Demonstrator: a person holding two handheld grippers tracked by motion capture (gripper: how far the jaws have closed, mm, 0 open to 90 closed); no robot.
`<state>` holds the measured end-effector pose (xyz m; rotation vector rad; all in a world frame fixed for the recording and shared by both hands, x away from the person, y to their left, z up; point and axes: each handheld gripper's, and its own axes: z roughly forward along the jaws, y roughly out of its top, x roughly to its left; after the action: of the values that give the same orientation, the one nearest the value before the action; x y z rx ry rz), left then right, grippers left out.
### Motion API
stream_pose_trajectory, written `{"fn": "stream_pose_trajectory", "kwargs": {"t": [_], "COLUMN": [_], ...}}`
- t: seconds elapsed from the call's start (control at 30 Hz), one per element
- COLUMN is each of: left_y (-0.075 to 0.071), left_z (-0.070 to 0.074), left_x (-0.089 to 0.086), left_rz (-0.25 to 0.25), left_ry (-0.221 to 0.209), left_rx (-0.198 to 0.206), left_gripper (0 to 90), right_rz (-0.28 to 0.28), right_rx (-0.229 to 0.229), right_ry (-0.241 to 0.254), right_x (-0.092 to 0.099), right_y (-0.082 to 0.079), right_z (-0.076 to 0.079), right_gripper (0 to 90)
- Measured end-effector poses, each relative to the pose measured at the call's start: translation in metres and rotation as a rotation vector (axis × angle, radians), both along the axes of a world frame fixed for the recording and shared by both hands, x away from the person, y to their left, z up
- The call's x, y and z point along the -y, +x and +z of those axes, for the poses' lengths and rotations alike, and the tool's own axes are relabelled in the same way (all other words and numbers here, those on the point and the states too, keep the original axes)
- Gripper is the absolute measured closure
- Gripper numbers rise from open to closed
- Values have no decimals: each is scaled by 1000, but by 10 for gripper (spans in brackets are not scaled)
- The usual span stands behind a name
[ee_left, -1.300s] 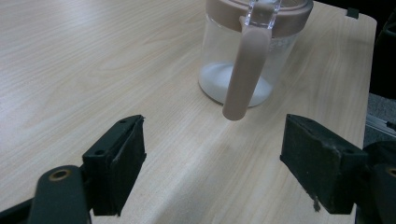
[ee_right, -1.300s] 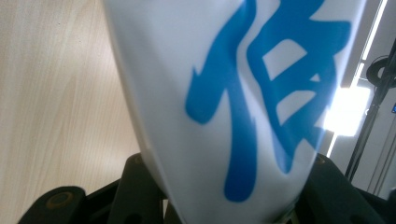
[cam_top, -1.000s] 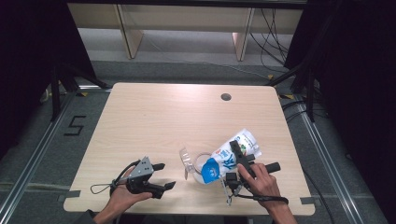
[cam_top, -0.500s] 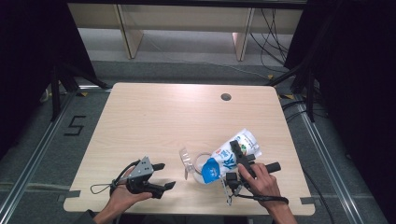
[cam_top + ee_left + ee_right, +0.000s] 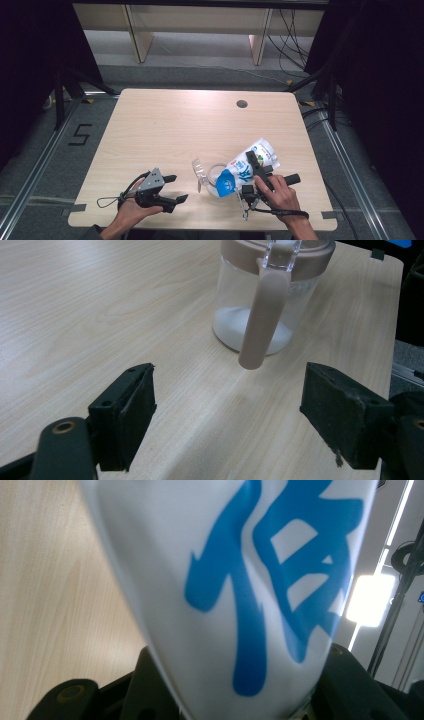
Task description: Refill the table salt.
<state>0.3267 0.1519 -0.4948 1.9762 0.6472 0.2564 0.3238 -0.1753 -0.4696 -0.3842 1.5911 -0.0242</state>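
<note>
A white bag with blue print [image 5: 246,166] is tilted over a clear jar [image 5: 215,176], its blue end down at the jar's mouth. My right gripper [image 5: 254,165] is shut on the bag's middle; in the right gripper view the bag [image 5: 250,580] sits squeezed between both jaws. The jar [image 5: 272,295] has a beige rim and handle, with white powder at its bottom. Its clear lid [image 5: 199,172] stands open at the left. My left gripper [image 5: 175,190] is open near the table's front, left of the jar, with nothing between its pads [image 5: 131,410].
The wooden table [image 5: 190,125] has a round cable hole [image 5: 242,104] at its back right. Its front edge lies just under both hands. Black frames and cables stand around the table on the floor.
</note>
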Motion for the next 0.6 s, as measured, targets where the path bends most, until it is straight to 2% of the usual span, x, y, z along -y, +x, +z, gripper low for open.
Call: {"fn": "stream_pose_trajectory", "kwargs": {"t": [0.03, 0.07, 0.1, 0.13, 0.17, 0.4, 0.43, 0.47, 0.5, 0.6], "left_y": [0, 0, 0, 0, 0, 0, 0, 0, 0, 0], "left_z": [0, 0, 0, 0, 0, 0, 0, 0, 0, 0], "left_x": [0, 0, 0, 0, 0, 0, 0, 0, 0, 0], "left_rz": [-3, -6, -5, 0, 0, 0, 0, 0, 0, 1], "left_ry": [-4, -4, -5, 1, 0, -1, -1, 0, 0, 0], "left_rx": [-1, -2, -2, -1, 0, 0, 0, 0, 0, 0], "left_gripper": [211, 211, 211, 212, 211, 211, 211, 212, 211, 212], "right_rz": [-10, 3, -15, -7, -22, -23, -6, -27, -27, -22], "right_rx": [-6, 0, -15, -8, -24, -29, -18, -35, -35, -31], "right_ry": [13, -4, 16, 9, 6, 9, -4, 26, 27, 11], "right_x": [0, 0, 1, 0, 0, 0, -1, 1, 0, 0], "right_y": [-1, 0, -1, 0, -1, -1, 0, -1, -1, -1], "right_z": [-1, 0, -2, -1, -1, 0, 1, -2, -2, 0], "right_gripper": [631, 633, 634, 634, 636, 640, 641, 641, 642, 643]}}
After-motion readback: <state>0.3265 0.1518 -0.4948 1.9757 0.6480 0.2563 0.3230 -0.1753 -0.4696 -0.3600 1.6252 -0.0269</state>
